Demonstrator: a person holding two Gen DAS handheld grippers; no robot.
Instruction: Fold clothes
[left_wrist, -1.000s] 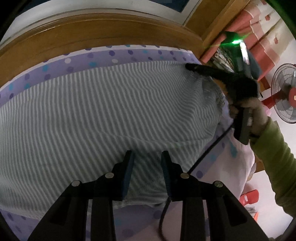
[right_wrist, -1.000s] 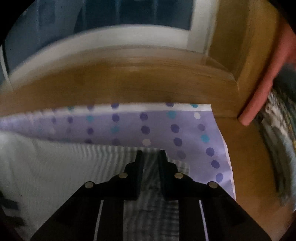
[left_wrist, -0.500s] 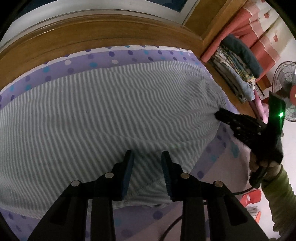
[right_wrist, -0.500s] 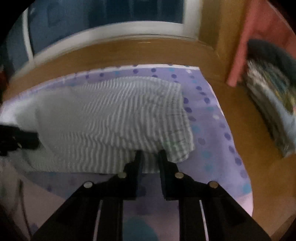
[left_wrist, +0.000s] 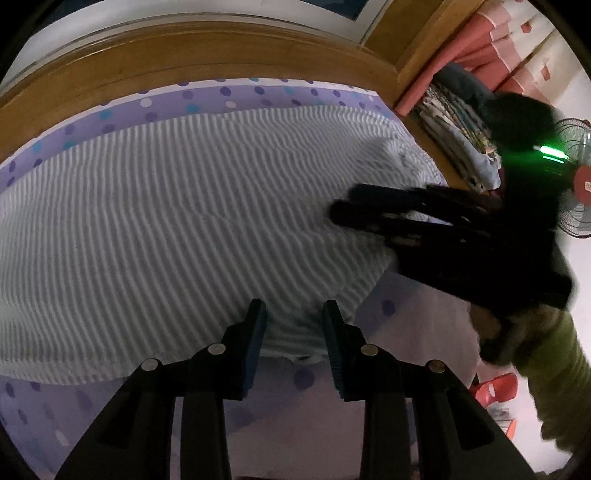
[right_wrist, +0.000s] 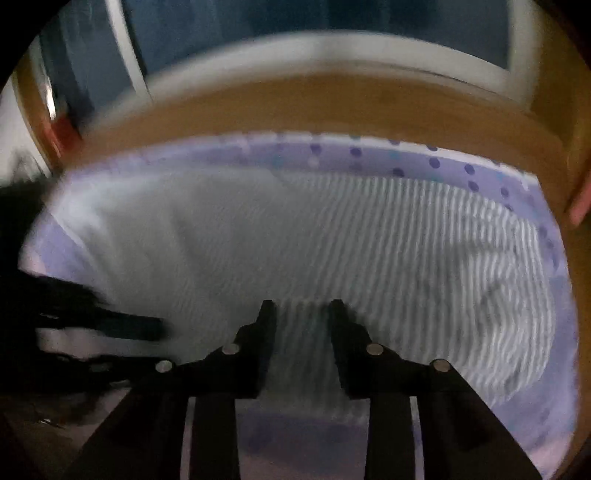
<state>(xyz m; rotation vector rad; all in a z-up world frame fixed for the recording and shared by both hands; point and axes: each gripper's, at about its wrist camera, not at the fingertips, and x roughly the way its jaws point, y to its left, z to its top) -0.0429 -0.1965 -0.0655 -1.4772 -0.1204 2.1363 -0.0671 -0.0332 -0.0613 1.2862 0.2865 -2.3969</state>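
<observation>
- The striped garment (left_wrist: 177, 221) lies spread flat on a purple dotted sheet (left_wrist: 221, 94), and everything below is placed against that garment.
- A wooden frame (left_wrist: 184, 48) curves along the sheet's far side, beyond the garment's far edge.
- The left gripper (left_wrist: 293, 317) hangs over the garment's near hem, its jaws partly apart; the hem shows in the gap between them, and neither pad presses on the cloth.
- The right gripper (right_wrist: 303, 314) is over the garment's near part, towards its right end; its jaws are opening, with striped cloth seen in the gap and the pads clear of it.
- In the left wrist view the right gripper (left_wrist: 347, 206) reaches in from the garment's right side, its two dark fingers over the cloth; whether the tips touch the fabric is hard to tell through the blur.
- A green light (left_wrist: 550, 151) glows on that gripper's body, to the right of the garment.
- A green sleeve (left_wrist: 554, 369) shows behind it, off the garment's right near corner.
- A stack of folded clothes (left_wrist: 461, 136) sits past the garment's right far corner, with a red fan (left_wrist: 580, 184) beyond it.
</observation>
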